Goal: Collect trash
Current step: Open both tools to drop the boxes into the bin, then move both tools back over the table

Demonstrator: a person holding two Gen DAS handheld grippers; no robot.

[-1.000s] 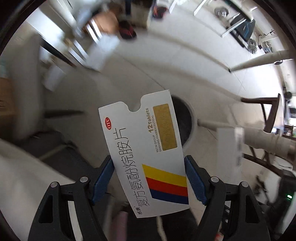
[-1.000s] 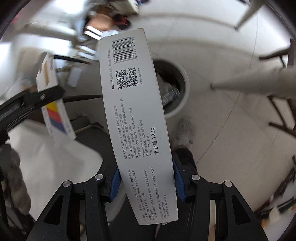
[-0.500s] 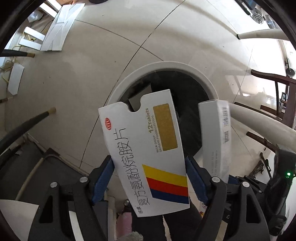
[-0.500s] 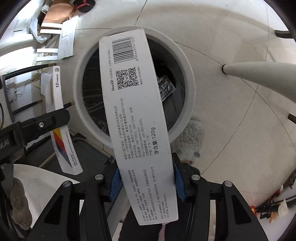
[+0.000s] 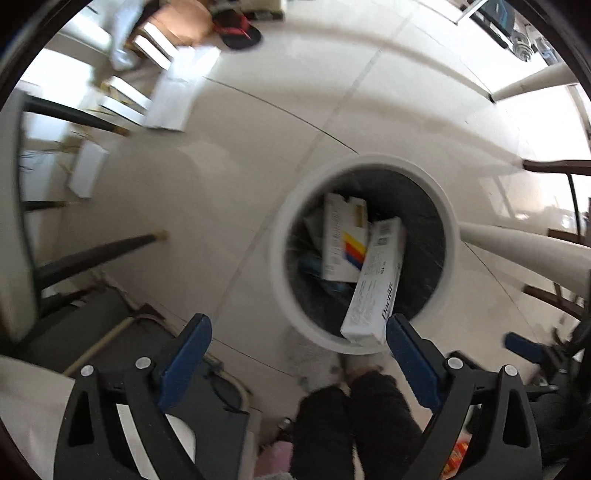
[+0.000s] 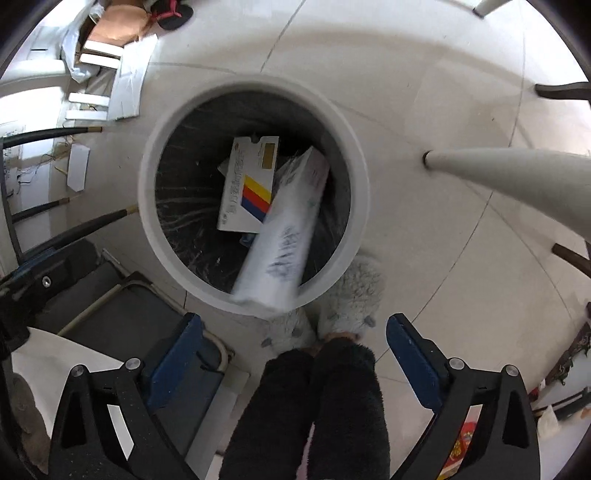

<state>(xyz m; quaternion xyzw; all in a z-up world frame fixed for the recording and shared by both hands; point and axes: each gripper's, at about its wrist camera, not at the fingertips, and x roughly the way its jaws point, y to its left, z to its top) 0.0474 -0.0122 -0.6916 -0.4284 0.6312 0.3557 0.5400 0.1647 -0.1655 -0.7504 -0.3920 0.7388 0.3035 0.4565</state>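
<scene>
Both spread wide, gripping nothing: left hand-held gripper, right hand-held gripper. Inside the white trash bin: striped tablet box; long white box tilted against the bin's near rim, blurred.

Pale tiled floor, glossy with window glare. White table legs at right, dark chair legs at left. Scattered white boards and a slipper far off.
</scene>
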